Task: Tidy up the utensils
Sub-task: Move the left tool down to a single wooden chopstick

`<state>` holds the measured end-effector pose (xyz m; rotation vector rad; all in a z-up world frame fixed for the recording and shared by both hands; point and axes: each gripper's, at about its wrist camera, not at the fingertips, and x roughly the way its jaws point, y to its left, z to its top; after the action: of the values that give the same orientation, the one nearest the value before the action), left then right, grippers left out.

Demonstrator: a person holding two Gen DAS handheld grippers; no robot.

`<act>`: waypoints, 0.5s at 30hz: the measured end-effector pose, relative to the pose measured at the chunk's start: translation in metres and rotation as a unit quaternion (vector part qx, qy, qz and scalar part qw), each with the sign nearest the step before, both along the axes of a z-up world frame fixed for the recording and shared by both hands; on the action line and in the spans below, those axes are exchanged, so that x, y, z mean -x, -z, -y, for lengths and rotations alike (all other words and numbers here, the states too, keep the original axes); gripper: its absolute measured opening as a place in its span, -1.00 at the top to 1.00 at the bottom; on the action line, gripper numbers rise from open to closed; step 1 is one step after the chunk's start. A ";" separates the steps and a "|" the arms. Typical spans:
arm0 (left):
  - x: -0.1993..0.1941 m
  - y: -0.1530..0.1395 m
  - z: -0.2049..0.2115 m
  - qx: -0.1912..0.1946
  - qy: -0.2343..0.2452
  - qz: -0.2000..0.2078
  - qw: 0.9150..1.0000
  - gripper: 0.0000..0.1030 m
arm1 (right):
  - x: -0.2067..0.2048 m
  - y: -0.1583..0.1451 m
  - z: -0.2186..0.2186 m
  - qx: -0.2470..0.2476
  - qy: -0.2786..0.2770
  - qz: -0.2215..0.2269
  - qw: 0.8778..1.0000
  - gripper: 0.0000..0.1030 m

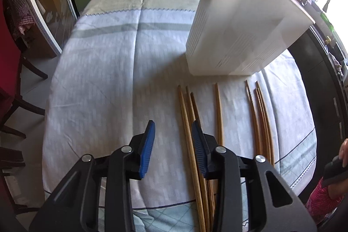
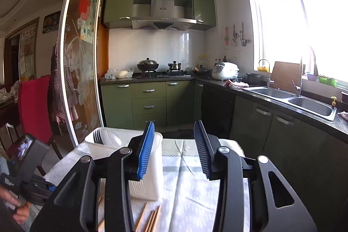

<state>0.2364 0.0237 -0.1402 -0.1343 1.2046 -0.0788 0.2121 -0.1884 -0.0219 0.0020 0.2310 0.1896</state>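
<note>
Left wrist view, looking steeply down: the left gripper (image 1: 173,129) hangs over the cloth-covered desk (image 1: 97,79), jaws released with bare cloth between the blue pads. One chopstick runs just inside the right-hand pad without being pinched. Seven or so chopsticks (image 1: 219,114) lie on the cloth from 12 to 2 o'clock of the jaws, in three loose groups: three near the jaws, one alone, three more farther right. Their tips point toward the white bin (image 1: 235,32), which stands on the desk at 1 o'clock, just beyond them. At the 3 o'clock edge a hand (image 1: 344,151) grips a black handle; only this view shows it.

Right wrist view, looking nearly level: the right gripper (image 2: 174,134) is held above the desk (image 2: 191,188), jaws released and empty. The bin (image 2: 121,138) sits at 10 o'clock, partly behind the left pad, and here its open top is seen, with dark fork (image 2: 97,136) tines standing at its left end, a detail hidden in the other view. A few chopsticks (image 2: 152,219) show only as short ends at 6 o'clock, between the gripper's arms. At 8 o'clock the other gripper's body and a hand (image 2: 13,203) appear. Beyond lies the kitchen: green cabinets (image 2: 150,101), stove, hood and sink (image 2: 291,99), mostly cut off in the downward view.
</note>
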 end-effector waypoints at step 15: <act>-0.007 0.026 0.009 -0.029 0.009 -0.049 0.998 0.49 | 0.024 0.064 0.058 -0.013 -0.002 -0.134 0.991 0.27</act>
<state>0.2434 0.0142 -0.1664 -0.0777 1.3053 -0.0526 0.1879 -0.2462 -0.0863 0.0528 0.4971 0.1958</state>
